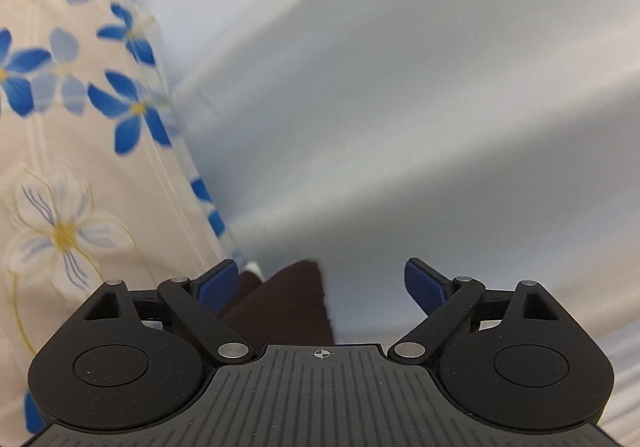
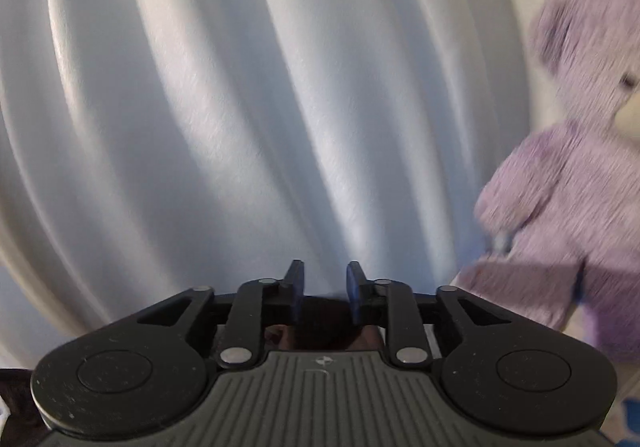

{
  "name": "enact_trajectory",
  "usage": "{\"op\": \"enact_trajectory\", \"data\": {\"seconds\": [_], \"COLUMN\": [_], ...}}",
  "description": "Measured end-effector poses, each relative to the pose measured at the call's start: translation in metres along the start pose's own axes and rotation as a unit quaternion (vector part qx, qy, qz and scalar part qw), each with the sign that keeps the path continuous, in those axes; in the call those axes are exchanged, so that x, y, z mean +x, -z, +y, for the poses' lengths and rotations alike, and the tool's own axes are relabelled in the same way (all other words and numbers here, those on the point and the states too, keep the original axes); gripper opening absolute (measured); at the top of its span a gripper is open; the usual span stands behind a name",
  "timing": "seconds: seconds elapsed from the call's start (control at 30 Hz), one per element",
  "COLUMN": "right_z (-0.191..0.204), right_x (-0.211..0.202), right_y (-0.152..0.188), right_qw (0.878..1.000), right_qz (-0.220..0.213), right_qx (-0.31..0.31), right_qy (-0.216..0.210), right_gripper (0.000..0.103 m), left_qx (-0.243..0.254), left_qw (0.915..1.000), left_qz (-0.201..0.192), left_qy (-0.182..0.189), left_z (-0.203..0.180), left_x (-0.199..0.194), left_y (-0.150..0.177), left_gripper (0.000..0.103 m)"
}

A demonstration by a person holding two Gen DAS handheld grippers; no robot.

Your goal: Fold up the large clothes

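a: where is the dark brown garment (image 1: 280,307)?
b: just below the left gripper (image 1: 320,283), whose fingers are spread wide, released. the right gripper (image 2: 322,283) is partly parted, gripping nothing, before white sheet (image 2: 240,107), purple teddy bear (image 2: 568,175), floral pillow (image 1: 80,127).

A dark brown garment (image 1: 286,303) shows in the left wrist view as a blunt-cornered flap of cloth, its tip pointing up and away from the camera. It lies low in the picture, nearer the left side, on pale bedding. Its surface looks smooth and matte, with one soft crease running down its left part. Its lower part is hidden, so its full shape cannot be told. In the right wrist view the same dark cloth (image 2: 320,311) appears only as a shadowed patch low in the middle, too dim to read, and another dark bit shows at the lower left corner.
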State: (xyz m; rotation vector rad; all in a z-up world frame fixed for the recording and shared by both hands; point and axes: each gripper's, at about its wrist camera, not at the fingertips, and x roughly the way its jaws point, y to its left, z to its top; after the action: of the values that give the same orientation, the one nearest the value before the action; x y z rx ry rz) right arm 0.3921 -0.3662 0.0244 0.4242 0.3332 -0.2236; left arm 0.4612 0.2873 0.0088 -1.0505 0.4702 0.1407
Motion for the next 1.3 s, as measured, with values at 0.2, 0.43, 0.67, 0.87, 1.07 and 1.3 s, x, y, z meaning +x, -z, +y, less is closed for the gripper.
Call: {"op": "enact_trajectory", "data": {"seconds": [0.2, 0.43, 0.67, 0.87, 1.07, 1.3], "right_z": [0.057, 0.19, 0.171, 0.146, 0.053, 0.031], "right_x": [-0.019, 0.029, 0.045, 0.058, 0.075, 0.069], "right_y": [0.018, 0.128, 0.171, 0.144, 0.103, 0.099], "right_qw": [0.996, 0.966, 0.964, 0.957, 0.98, 0.983], "right_qz": [-0.021, 0.155, 0.151, 0.141, 0.138, 0.141], "right_qx": [-0.004, -0.089, -0.101, -0.156, -0.111, -0.073], "right_qy": [-0.09, -0.189, -0.197, -0.201, -0.085, -0.09], "right_gripper": [0.041, 0.014, 0.0, 0.0, 0.0, 0.0], "left_qx": [0.276, 0.47, 0.477, 0.492, 0.412, 0.405], "left_qw": [0.96, 0.8806, 0.8701, 0.8526, 0.8905, 0.895], "left_qz": [0.048, -0.005, -0.039, -0.066, -0.053, -0.048], "left_qy": [0.01, -0.063, -0.116, -0.164, -0.187, -0.181], "left_z": [-0.087, -0.101, -0.061, -0.048, -0.02, -0.014], "left_x": [0.034, 0.091, 0.101, 0.089, 0.082, 0.091], "left_y": [0.103, 0.205, 0.192, 0.153, 0.102, 0.103], "left_gripper": [0.094, 0.095, 0.095, 0.095, 0.097, 0.097]}}
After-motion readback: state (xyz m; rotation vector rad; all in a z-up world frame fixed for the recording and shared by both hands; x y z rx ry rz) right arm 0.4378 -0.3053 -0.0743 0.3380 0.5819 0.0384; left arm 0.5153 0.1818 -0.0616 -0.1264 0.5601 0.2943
